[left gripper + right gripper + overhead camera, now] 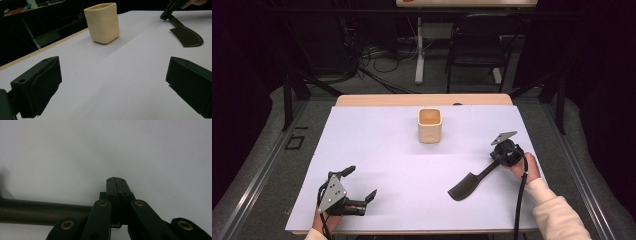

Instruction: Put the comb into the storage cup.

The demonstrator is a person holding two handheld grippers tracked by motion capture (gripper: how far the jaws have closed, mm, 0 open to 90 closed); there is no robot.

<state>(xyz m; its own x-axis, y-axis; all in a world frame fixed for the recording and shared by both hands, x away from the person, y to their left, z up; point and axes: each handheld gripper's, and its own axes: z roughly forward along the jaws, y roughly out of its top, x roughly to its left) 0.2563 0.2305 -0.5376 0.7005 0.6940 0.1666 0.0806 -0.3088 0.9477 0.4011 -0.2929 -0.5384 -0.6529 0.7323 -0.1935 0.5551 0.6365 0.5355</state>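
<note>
Right tool (501,159) has its jaws pressed together on the end of the spatula (468,184) handle; in the right gripper view the pads meet with the dark handle (45,214) running off to the left. The exact contact point is hard to see from that close. Spatula blade rests on the white worktop (402,160), at the near right, pointing toward the middle. Right hand (527,167) grips the tool from the right edge, sleeve coming in from the bottom corner. Left tool (357,186) sits at the near left, jaws spread wide, nothing between them, hand low at the worktop edge. Cream cup (430,125) stands upright mid-worktop toward the far side, well apart from both tools. No readable labels or writing.
</note>
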